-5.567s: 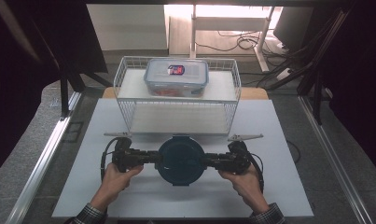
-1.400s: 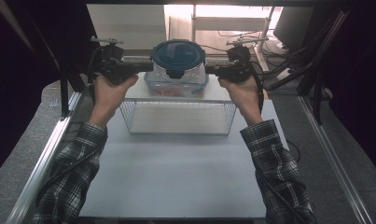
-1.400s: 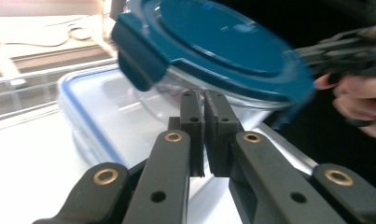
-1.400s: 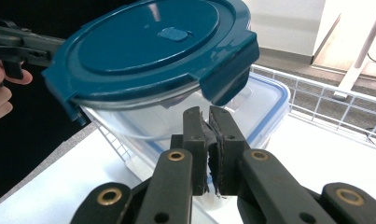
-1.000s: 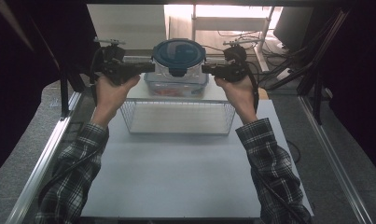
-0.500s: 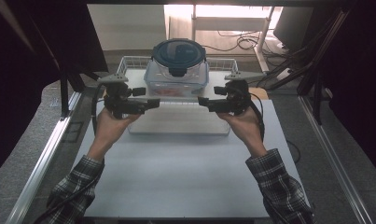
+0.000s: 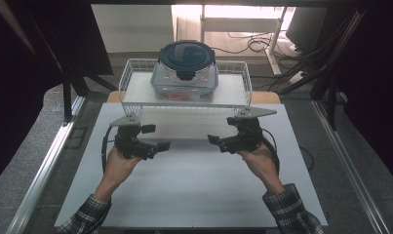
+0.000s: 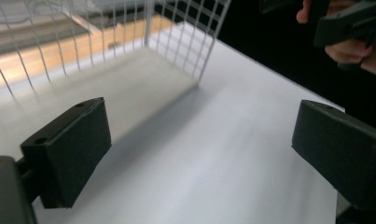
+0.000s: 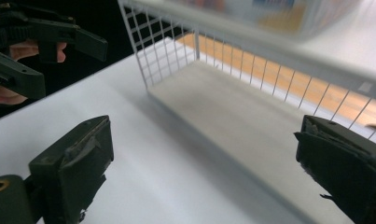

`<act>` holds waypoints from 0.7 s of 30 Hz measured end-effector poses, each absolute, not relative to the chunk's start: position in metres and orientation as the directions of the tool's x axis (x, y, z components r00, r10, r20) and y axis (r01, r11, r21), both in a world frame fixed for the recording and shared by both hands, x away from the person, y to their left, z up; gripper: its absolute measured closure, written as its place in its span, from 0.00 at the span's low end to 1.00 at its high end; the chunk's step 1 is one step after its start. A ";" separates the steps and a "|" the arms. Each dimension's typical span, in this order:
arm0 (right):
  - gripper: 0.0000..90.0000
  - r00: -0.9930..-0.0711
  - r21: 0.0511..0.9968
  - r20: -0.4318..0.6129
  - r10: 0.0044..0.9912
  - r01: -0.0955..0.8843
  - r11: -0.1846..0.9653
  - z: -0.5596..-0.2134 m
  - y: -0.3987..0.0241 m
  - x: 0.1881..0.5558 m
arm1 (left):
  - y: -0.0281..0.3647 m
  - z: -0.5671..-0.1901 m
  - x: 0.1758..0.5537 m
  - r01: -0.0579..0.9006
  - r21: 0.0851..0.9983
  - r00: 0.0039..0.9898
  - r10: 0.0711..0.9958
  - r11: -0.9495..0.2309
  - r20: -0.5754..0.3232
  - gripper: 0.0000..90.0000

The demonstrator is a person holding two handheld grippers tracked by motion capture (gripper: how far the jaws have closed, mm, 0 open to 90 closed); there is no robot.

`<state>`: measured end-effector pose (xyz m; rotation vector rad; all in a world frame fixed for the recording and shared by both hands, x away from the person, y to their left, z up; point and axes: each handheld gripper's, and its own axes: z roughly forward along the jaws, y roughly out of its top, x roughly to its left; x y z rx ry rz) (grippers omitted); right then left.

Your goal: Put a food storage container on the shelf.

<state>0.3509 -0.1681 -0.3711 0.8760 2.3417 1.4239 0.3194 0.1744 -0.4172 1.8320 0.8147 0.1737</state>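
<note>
A round container with a dark blue lid (image 7: 186, 53) sits on top of a clear rectangular box (image 7: 184, 88), which stands on a white wire rack (image 7: 246, 80). My left gripper (image 7: 156, 137) hovers low over the white table in front of the rack's left half. My right gripper (image 7: 222, 130) hovers in front of the right half. The two point toward each other. Both sets of jaws have just been opening and stand wide, with nothing between them. In the left gripper view my left gripper (image 8: 199, 126) frames bare tabletop. In the right gripper view my right gripper (image 9: 206, 140) does the same.
The white table board (image 7: 194, 190) stretches toward me. The rack's lower shelf (image 9: 251, 121) is open at the front. Dark frame posts (image 7: 67, 92) and cables (image 7: 306, 58) flank the table. The other gripper (image 8: 349, 23) shows far off, and likewise the left one (image 9: 41, 37).
Both grippers have let go of the round container on top of the box, opened, and dropped down and back toward me to the table in front of the rack.
</note>
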 end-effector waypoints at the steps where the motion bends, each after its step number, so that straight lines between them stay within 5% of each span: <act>1: 0.03 -0.785 0.868 0.082 0.614 0.359 0.343 -0.376 -0.169 0.348 | 0.174 -0.423 0.316 0.449 0.870 0.754 0.608 -0.203 -0.247 0.04; 9: 0.02 -0.785 0.847 0.075 0.615 0.376 0.376 -0.431 -0.181 0.321 | 0.180 -0.477 0.289 0.461 0.864 0.758 0.595 -0.200 -0.267 0.03; 15: 0.01 -0.778 0.825 0.087 0.622 0.407 0.393 -0.480 -0.192 0.304 | 0.173 -0.520 0.273 0.512 0.797 0.745 0.627 -0.322 -0.225 0.01; 21: 0.01 -0.770 0.785 0.058 0.635 0.428 0.448 -0.497 -0.190 0.301 | 0.166 -0.526 0.271 0.499 0.788 0.761 0.617 -0.360 -0.200 0.00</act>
